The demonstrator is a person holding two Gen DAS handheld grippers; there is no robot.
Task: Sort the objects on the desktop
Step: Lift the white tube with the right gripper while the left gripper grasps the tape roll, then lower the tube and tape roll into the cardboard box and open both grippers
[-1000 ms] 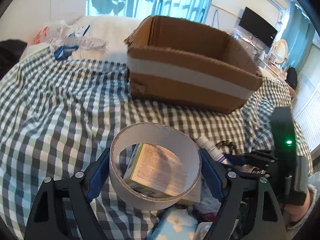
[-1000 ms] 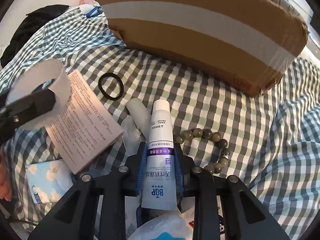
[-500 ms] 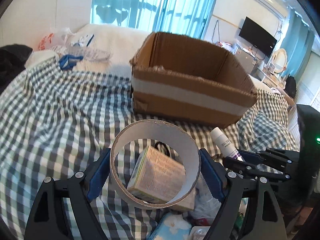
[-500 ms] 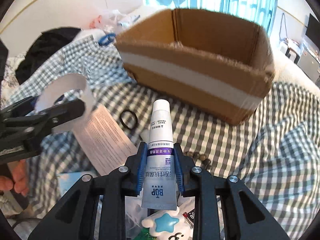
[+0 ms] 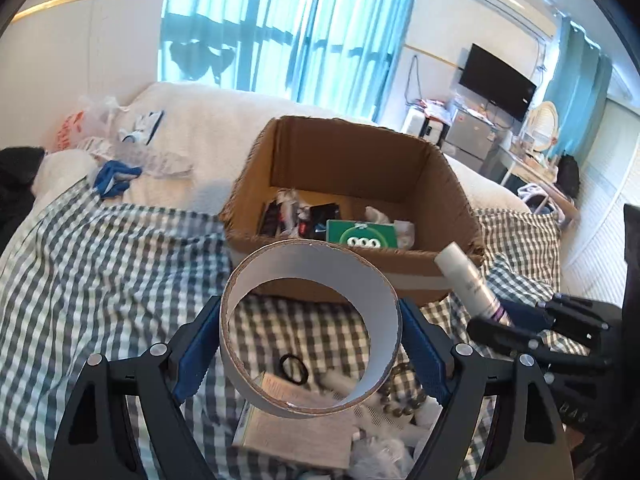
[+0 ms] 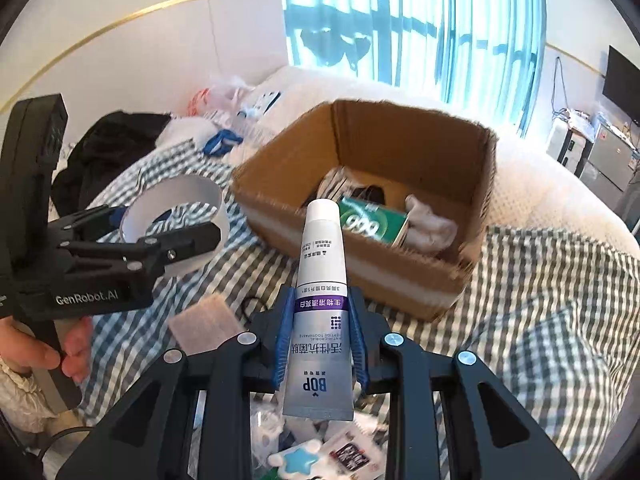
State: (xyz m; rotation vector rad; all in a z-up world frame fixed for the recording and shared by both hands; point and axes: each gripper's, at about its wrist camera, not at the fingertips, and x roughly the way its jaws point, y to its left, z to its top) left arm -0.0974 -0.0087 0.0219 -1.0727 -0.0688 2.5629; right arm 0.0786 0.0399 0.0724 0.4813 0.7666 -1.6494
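Toothpaste tube point(image 6: 320, 304) lies lengthwise along right gripper point(image 6: 319, 334), cap toward box point(image 6: 472, 264).

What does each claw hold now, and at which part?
The left claw holds the cardboard tape ring by its outer sides. The right claw holds the toothpaste tube by its lower body.

The cardboard box point(image 6: 360, 248) stands open-topped on the bed, nothing above its rim; inside, a green packet point(image 6: 372, 220) and crumpled white tissue point(image 6: 430, 220) fill the near right of the floor, leaving the far brown wall side bare. Between box and grippers, checkered bedcover point(image 5: 100, 264) lies clear to the left, while a black hair tie point(image 5: 294, 368), bead bracelet point(image 5: 400, 400) and leaflet box point(image 5: 296, 432) clutter the near patch.
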